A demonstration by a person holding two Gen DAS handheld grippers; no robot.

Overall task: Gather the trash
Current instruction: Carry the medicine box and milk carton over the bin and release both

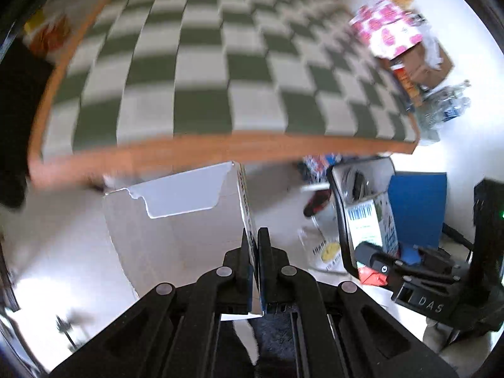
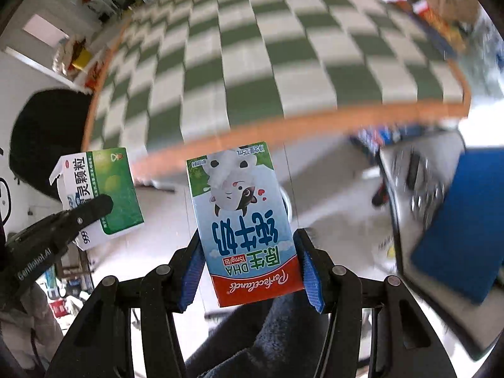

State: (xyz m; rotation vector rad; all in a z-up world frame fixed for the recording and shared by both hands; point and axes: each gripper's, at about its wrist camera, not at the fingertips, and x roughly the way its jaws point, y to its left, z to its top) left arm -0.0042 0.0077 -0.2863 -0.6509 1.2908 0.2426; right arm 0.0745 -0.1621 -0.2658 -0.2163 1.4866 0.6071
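Observation:
My left gripper point(image 1: 254, 249) is shut on the edge of a white and green medicine box point(image 1: 176, 217), held off the front edge of the table; the box also shows in the right wrist view point(image 2: 104, 195) at the left. My right gripper point(image 2: 250, 258) is shut on a blue and red milk carton point(image 2: 242, 220), held upside down in the air. In the left wrist view the right gripper point(image 1: 378, 260) and its carton point(image 1: 371, 223) hang at the right, over a black-rimmed bin point(image 1: 338, 208).
A table with a green and white checked cloth point(image 1: 201, 72) and an orange rim point(image 1: 220, 151) lies ahead. A pile of boxes, bags and plastic bottles point(image 1: 409, 53) sits at its far right. A blue panel point(image 1: 417, 208) stands beside the bin.

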